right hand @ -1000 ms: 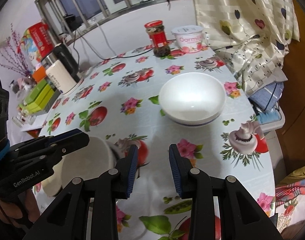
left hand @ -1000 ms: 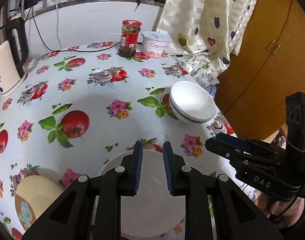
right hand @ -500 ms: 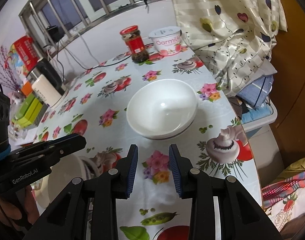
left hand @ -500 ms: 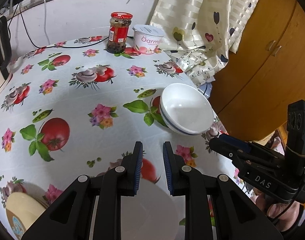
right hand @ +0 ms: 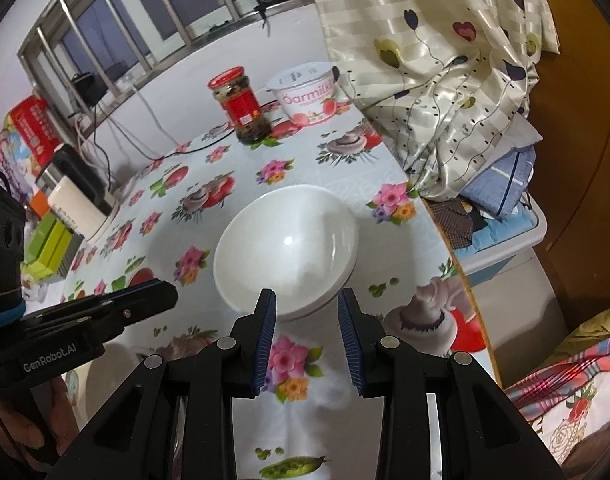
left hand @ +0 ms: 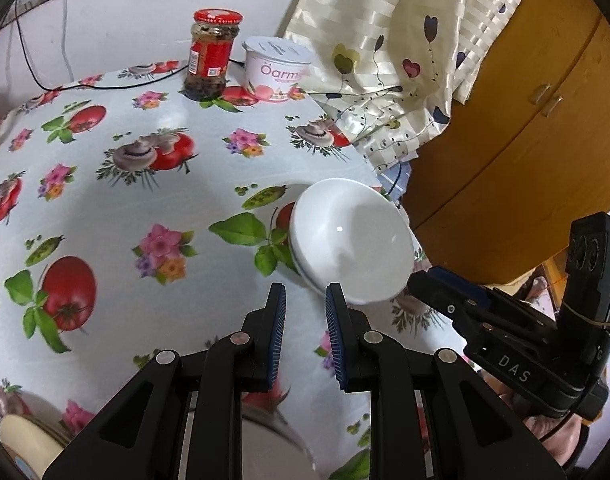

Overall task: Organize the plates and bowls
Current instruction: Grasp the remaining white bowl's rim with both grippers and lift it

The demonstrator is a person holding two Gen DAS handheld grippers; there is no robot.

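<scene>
A white bowl with a thin blue line near its base stands upright near the right edge of the flowered tablecloth. My left gripper hovers just short of its near-left rim, jaws a little apart with nothing between them. From the right wrist view the same bowl lies straight ahead, and my right gripper is open just before its near rim, empty. The right gripper also shows side-on beside the bowl. Another white dish lies under the left gripper, mostly hidden.
A red-lidded jar and a yoghurt tub stand at the table's far side, with a black cable behind them. A curtain and wooden cabinet flank the right edge. A cream-coloured dish sits near left; a kettle far left.
Both grippers have moved forward toward the white bowl, which now sits larger and closer to the fingertips. The white dish under the left gripper has slid toward the bottom of its view.
</scene>
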